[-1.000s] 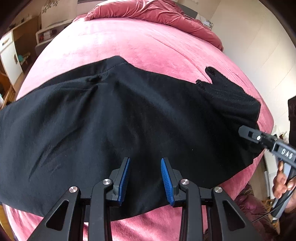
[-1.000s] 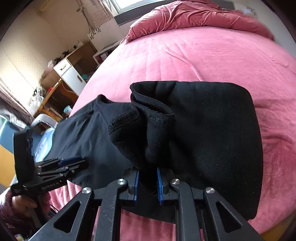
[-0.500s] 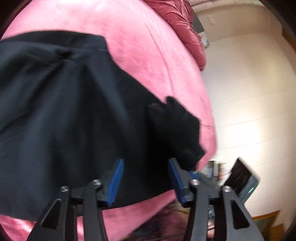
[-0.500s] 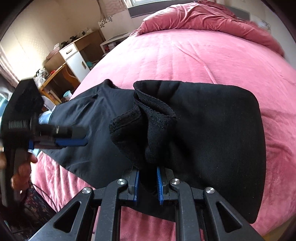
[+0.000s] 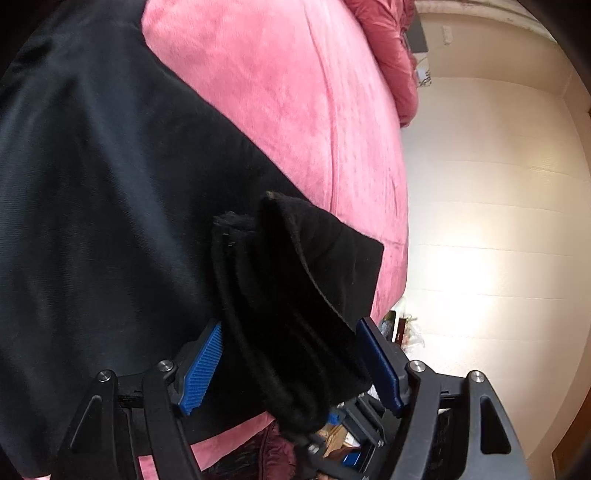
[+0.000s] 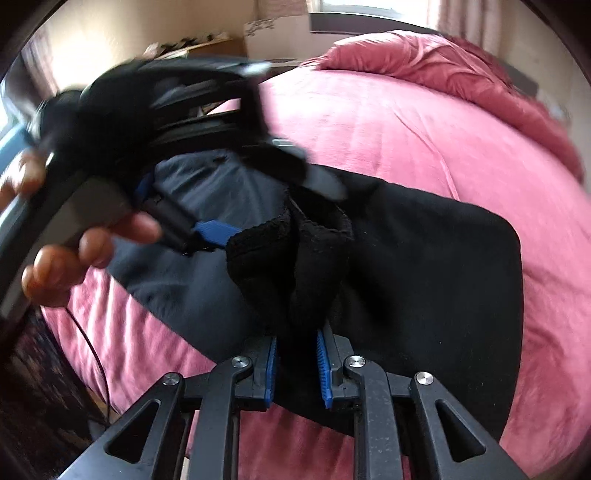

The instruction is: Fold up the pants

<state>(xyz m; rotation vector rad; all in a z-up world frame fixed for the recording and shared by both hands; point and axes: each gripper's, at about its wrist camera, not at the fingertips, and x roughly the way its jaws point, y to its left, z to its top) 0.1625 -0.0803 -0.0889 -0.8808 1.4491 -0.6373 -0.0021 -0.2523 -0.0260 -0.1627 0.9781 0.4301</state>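
Note:
Black pants point(image 5: 110, 192) lie spread on a pink bed point(image 5: 295, 92); they also show in the right wrist view point(image 6: 424, 258). My right gripper point(image 6: 295, 369) is shut on a bunched, raised fold of the pants point(image 6: 288, 266). My left gripper point(image 5: 291, 365) is open, its blue pads on either side of that same raised fold point(image 5: 288, 295), not closed on it. In the right wrist view the left gripper point(image 6: 214, 230) shows blurred, held by a hand point(image 6: 74, 251), right beside the fold.
A crumpled pink duvet point(image 6: 443, 62) lies at the bed's far end. A cream wall point(image 5: 480, 203) stands past the bed's right edge. Wooden furniture and a box point(image 6: 273, 26) stand beyond the bed. A cable point(image 6: 92, 350) hangs by the bed's left side.
My left gripper has swung right across the pants and come up around the raised fold that the right gripper holds. The right gripper has stayed shut on the fold.

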